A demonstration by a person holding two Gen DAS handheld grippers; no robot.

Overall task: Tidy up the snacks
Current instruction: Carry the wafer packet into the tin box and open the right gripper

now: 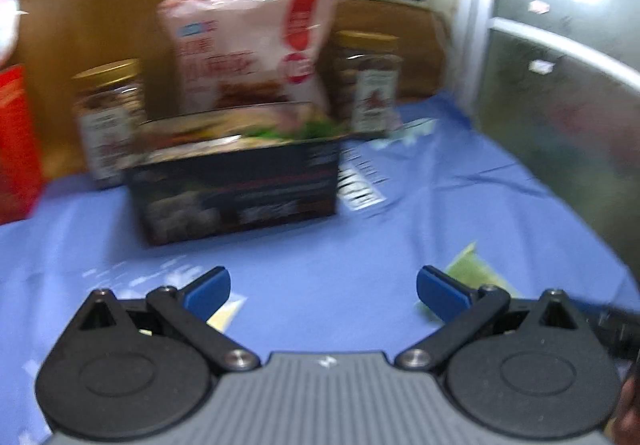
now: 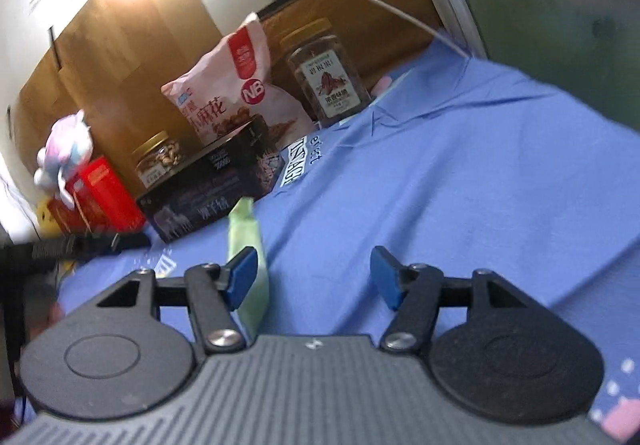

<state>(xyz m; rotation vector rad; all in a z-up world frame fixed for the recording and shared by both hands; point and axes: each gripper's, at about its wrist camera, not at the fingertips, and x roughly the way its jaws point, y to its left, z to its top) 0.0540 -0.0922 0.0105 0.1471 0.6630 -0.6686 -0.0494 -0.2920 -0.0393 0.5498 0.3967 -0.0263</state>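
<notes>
Both pairs of jaws stand spread apart with nothing between them. Left gripper (image 1: 323, 291): released, hovering over the blue cloth (image 1: 420, 213) that covers the surface; whether a desk or a bed lies under it cannot be told. Right gripper (image 2: 314, 277): also released, and a pale green packet (image 2: 245, 241) lies on the cloth just beside its left blue pad (image 2: 243, 277), outside the gap, not between the pads. Left view shows the same green packet at the far side of that gripper's right pad, plus a pale yellow packet (image 1: 225, 315) partly hidden under the left pad. Further out, the snacks are grouped at the back against the wooden board: a dark box (image 1: 236, 191) in front, a pink snack bag (image 1: 248, 53) standing upright behind it, a gold-lidded jar (image 1: 110, 117) to one side and a taller jar (image 1: 368, 81) to the other, a red box (image 2: 105, 191) and a plush toy (image 2: 64, 153) beyond. Judgement: loose packets remain to be gathered into the group. Risks: the packets are thin and flat on soft cloth, so closing pads could pinch fabric with them or slide off; the left view is blurred by motion, so aim there is uncertain; reaching toward the box could tip the standing bag.
</notes>
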